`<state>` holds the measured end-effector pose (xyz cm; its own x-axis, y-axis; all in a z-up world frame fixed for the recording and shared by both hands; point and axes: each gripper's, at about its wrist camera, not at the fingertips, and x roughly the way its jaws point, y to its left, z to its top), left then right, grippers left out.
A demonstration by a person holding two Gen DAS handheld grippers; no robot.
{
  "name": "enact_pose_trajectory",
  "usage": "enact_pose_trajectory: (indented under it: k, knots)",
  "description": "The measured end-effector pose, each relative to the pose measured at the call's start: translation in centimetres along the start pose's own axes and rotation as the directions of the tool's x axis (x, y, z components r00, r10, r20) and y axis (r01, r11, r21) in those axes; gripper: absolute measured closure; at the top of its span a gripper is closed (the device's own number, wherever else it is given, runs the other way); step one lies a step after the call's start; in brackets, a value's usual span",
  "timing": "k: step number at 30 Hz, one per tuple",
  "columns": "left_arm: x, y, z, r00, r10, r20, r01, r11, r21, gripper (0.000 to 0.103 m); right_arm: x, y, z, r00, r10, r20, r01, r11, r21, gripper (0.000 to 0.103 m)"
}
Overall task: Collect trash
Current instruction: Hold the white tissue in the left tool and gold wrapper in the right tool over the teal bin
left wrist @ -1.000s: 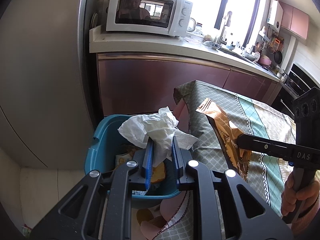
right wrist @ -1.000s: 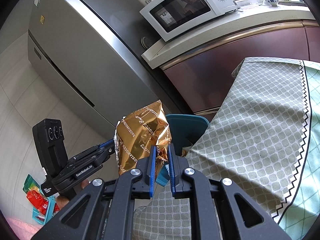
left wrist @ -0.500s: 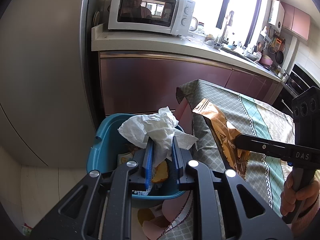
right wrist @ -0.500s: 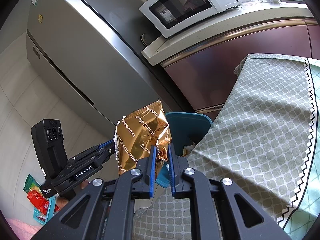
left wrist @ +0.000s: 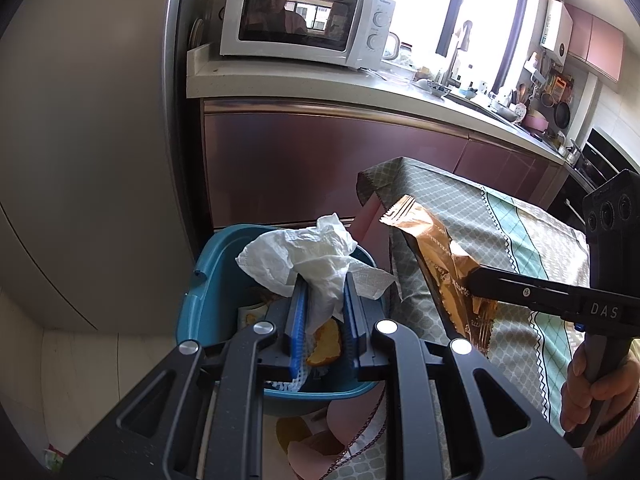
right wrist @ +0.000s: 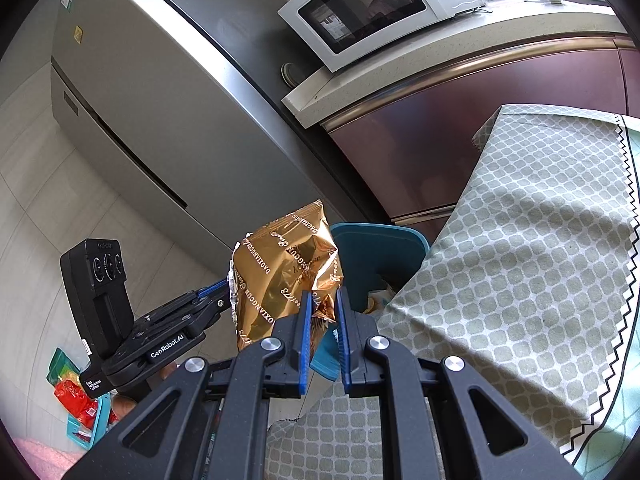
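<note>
Two grips: the left gripper point(left wrist: 323, 280) is clamped on a crumpled white tissue point(left wrist: 308, 256); the right gripper point(right wrist: 322, 300) is clamped on the lower edge of a gold snack wrapper point(right wrist: 286, 276).
Where the trash is: the tissue hangs directly over the open teal bin point(left wrist: 208, 280); the wrapper is held up beside the bin, near the corner of the table with the patterned tablecloth point(right wrist: 520, 260).
Bin contents: food scraps and some white netting lie at the bottom, seen between the left fingers.
Change over the last second: almost none. Both clamps look as tight as they did a second ago, and each piece sits in the same spot against the bin; only the background has shifted a little.
Meaning for the task: my reading is a pause just short of the drop. The tissue looks ready to release; the wrapper probably needs carrying further over the rim first.
Hard to make out: the bin's near wall is hidden behind the left gripper's body, and in the right wrist view the wrapper and tablecloth cover most of the bin.
Cut off: the person's hand point(left wrist: 592, 384) on the right gripper's handle shows only in part.
</note>
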<state>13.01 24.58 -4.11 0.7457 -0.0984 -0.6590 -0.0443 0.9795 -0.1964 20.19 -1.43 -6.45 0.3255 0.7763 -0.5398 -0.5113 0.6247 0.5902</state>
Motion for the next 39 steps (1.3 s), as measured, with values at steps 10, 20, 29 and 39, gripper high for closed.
enact_pose_trajectory:
  k: [10, 20, 29, 39]
  knots:
    - [0.2, -0.2, -0.2, 1.000, 0.007, -0.007, -0.007, 1.000, -0.008, 0.086, 0.7, 0.0, 0.1, 1.000, 0.004, -0.009, -0.003, 1.000, 0.009, 0.092]
    - [0.7, 0.0, -0.1, 1.000, 0.010, -0.015, -0.010, 1.000, -0.016, 0.086, 1.2, 0.0, 0.1, 1.000, 0.004, -0.018, -0.004, 1.000, 0.011, 0.092]
    - [1.2, 0.1, -0.1, 1.000, 0.014, -0.020, -0.014, 1.000, -0.020, 0.086, 1.6, 0.0, 0.3, 1.000, 0.003, -0.024, -0.003, 1.000, 0.013, 0.092]
    - [1.9, 0.2, -0.2, 0.999, 0.018, -0.031, -0.019, 0.999, -0.027, 0.086, 2.2, 0.1, 0.3, 0.999, -0.003, -0.036, 0.004, 1.000, 0.021, 0.092]
